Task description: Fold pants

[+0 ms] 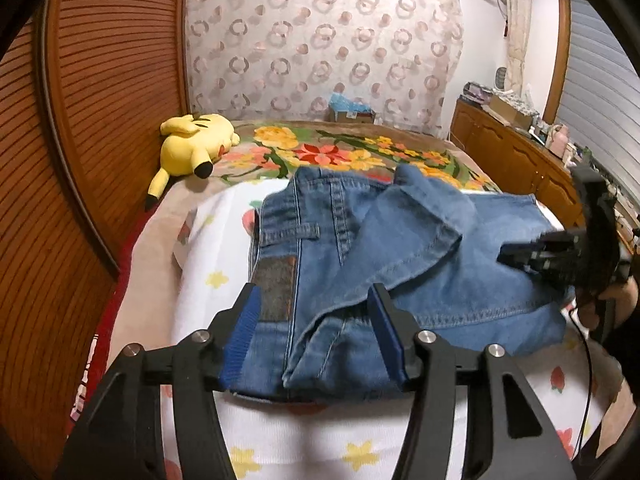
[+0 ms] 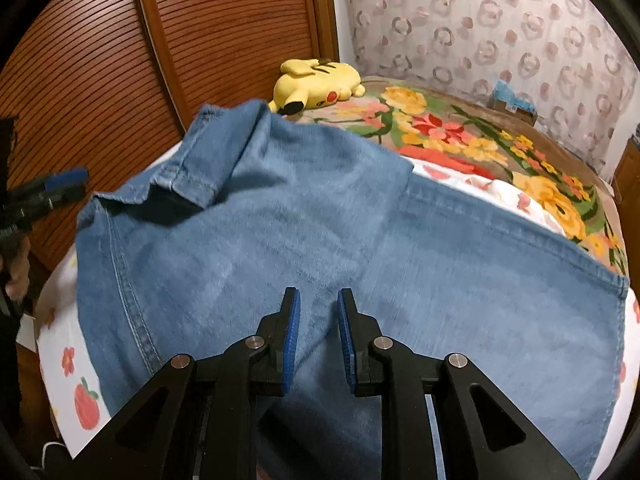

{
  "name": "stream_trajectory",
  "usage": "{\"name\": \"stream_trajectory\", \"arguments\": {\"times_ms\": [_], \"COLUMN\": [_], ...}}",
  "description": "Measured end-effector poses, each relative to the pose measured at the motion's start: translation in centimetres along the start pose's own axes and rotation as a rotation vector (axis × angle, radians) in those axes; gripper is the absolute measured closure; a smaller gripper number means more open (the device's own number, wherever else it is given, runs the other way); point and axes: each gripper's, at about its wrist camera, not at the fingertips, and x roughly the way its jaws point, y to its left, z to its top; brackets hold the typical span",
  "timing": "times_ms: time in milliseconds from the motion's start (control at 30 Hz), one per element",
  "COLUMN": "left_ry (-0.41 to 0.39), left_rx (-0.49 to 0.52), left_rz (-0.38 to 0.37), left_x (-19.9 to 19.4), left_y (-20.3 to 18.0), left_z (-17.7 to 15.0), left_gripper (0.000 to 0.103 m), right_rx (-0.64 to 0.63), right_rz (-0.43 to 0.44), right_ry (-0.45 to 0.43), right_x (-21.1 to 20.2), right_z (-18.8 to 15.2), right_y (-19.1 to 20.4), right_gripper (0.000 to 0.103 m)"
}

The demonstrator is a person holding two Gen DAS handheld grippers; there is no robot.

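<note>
Blue jeans [image 1: 400, 264] lie folded on a white fruit-print sheet [image 1: 208, 264] on the bed, waistband with its dark patch on the left, leg hems folded over on top. My left gripper [image 1: 314, 300] is open, its fingers straddling the waistband edge and a folded hem, gripping nothing. The right gripper shows at the right edge of this view [image 1: 560, 256]. In the right wrist view the jeans [image 2: 320, 240] spread wide with a hem flipped up at the upper left. My right gripper [image 2: 318, 308] is partly open just above the denim, empty. The left gripper appears at the left edge [image 2: 60, 186].
A yellow Pikachu plush [image 1: 192, 146] lies at the bed's far left by the wooden slatted wardrobe [image 1: 88, 120]. A floral blanket [image 1: 340, 152] covers the far bed. A wooden dresser [image 1: 520, 160] with clutter stands on the right. A cardboard box [image 1: 352, 110] sits by the curtain.
</note>
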Motion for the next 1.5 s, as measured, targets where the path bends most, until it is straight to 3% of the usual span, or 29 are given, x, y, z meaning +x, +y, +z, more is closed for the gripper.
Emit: {"name": "stream_trajectory", "arguments": {"times_ms": [200,700,800,867,967,1167,1500], "left_ry": [-0.004,0.109,0.128,0.138,0.123,0.081,0.083], "left_rx": [0.035,0.194,0.222,0.245,0.251,0.199,0.131], "left_rz": [-0.02,-0.13,-0.094,-0.077,-0.048,0.066,0.155], "left_x": [1.0,6.0,6.7,6.9,6.6,6.1,6.4], "left_y": [-2.2,-9.3,-9.7,-9.8,-8.8,-4.3,0.5], "left_z": [1.9,3.8,4.1,4.3,4.9,7.4,8.9], "left_gripper": [0.046,0.046,0.056,0.073,0.087,0.09,0.086], "right_rx": [0.047,0.032,0.027,0.028,0.028,0.028,0.025], "right_rz": [-0.008,-0.035,-0.041,-0.04,-0.04,-0.042,-0.05], "right_ry": [-0.007,-0.044,-0.043,-0.043,-0.044,-0.044,-0.043], "right_x": [1.6,2.0,2.0,2.0,1.9,1.9,1.8], "right_z": [-0.3,-1.5,-1.5,-1.5,-1.5,-1.6,-1.6], "right_y": [-0.7,-0.2,-0.2,-0.1,-0.1,-0.2,-0.2], "right_gripper": [0.059,0.055,0.055,0.055,0.055,0.054,0.053]}}
